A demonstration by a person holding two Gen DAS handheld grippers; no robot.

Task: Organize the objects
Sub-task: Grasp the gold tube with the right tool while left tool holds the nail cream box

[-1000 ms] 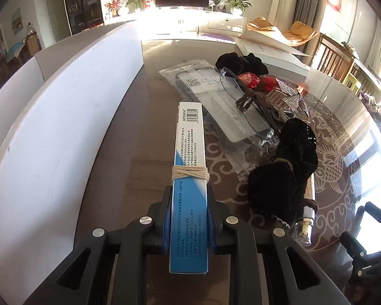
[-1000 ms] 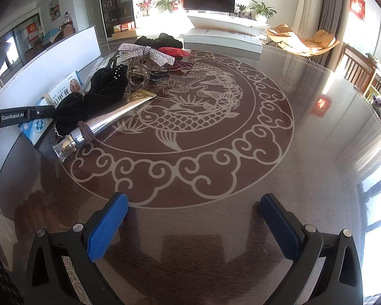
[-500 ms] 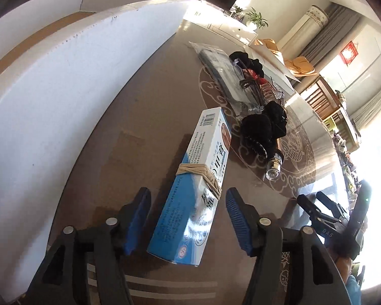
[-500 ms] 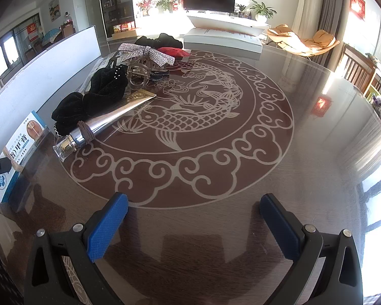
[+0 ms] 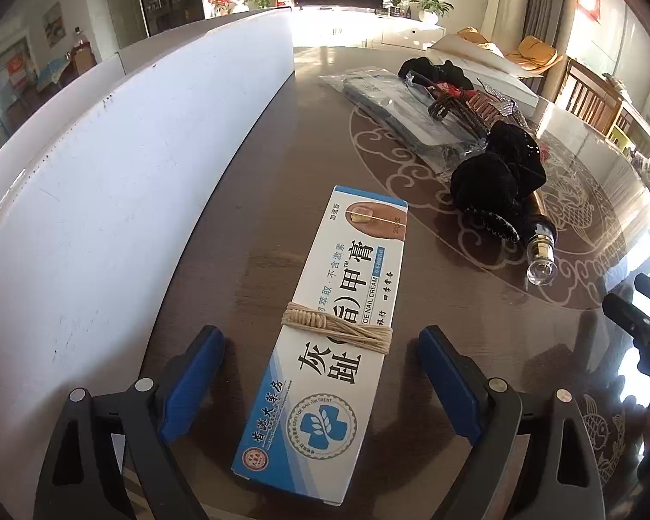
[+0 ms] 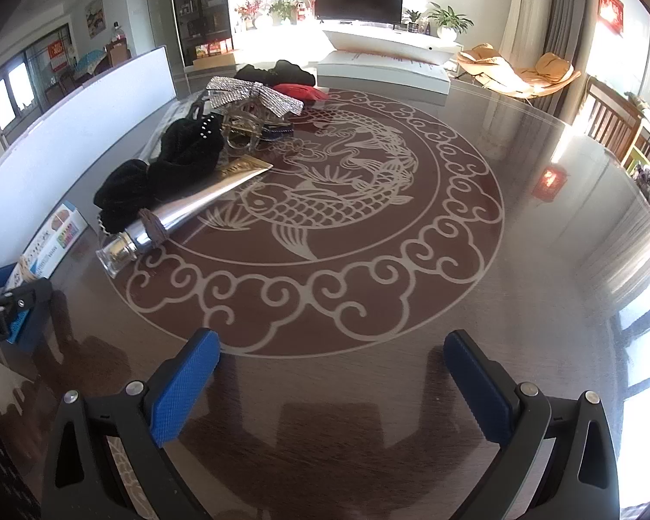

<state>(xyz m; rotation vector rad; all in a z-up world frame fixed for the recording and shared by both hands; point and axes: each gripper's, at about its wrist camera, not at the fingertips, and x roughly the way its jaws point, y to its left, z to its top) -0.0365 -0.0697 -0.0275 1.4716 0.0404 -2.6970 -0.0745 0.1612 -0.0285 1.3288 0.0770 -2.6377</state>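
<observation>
A blue and white nail cream box (image 5: 329,338) with a rubber band around it lies flat on the brown table (image 5: 264,199), beside the white board. My left gripper (image 5: 320,381) is open, its blue pads on either side of the box and apart from it. The box also shows at the left edge of the right wrist view (image 6: 50,245). My right gripper (image 6: 329,383) is open and empty above the table's near part. A silver tube (image 6: 186,212), black scrunchies (image 6: 164,173) and hair clips (image 6: 247,125) lie in a cluster.
A tall white board (image 5: 108,182) stands along the table's left side. A clear plastic packet (image 5: 407,117) lies at the far middle of the table. The right gripper's black frame (image 5: 645,325) shows at the right edge of the left wrist view. Wooden chairs (image 6: 619,130) stand at the right.
My left gripper has opened and let go of the box, which went from standing on edge in the jaws to lying flat on the table. The right gripper has not moved.
</observation>
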